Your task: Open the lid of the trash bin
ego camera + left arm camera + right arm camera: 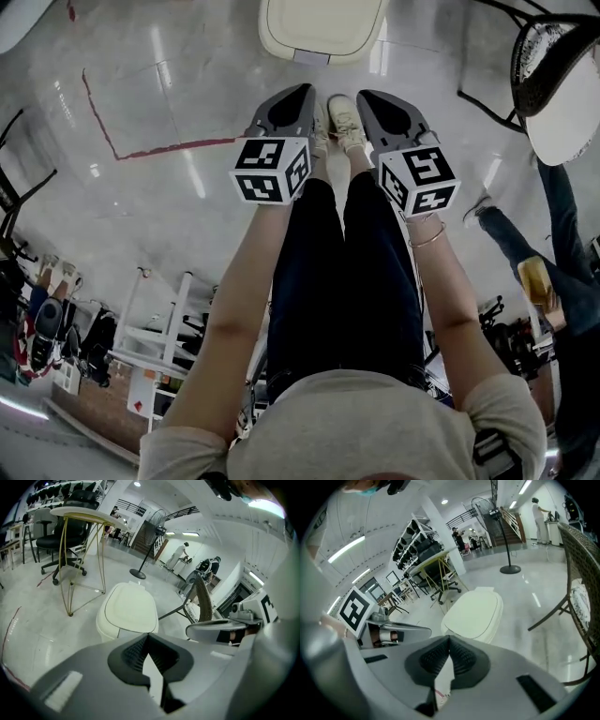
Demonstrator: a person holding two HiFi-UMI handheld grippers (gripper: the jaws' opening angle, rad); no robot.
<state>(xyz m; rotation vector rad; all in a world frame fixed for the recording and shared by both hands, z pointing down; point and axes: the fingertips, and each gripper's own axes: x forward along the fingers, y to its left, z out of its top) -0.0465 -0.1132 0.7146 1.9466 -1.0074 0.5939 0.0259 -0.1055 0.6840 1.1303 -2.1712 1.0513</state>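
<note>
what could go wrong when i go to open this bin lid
1. The left gripper and right gripper both have their jaws together, and the lid lies shut and smooth, so closed tips might slip off its edge.
2. The bin stands free on a glossy floor; a push could slide it away.
3. A chair stands close on the right; the right gripper might knock its legs.

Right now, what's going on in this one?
A person stands holding a gripper in each hand, both aimed at a cream trash bin on the floor ahead of them. The left gripper and right gripper each have their jaws together with nothing between them. The lid is down, and neither gripper touches the bin.
</note>
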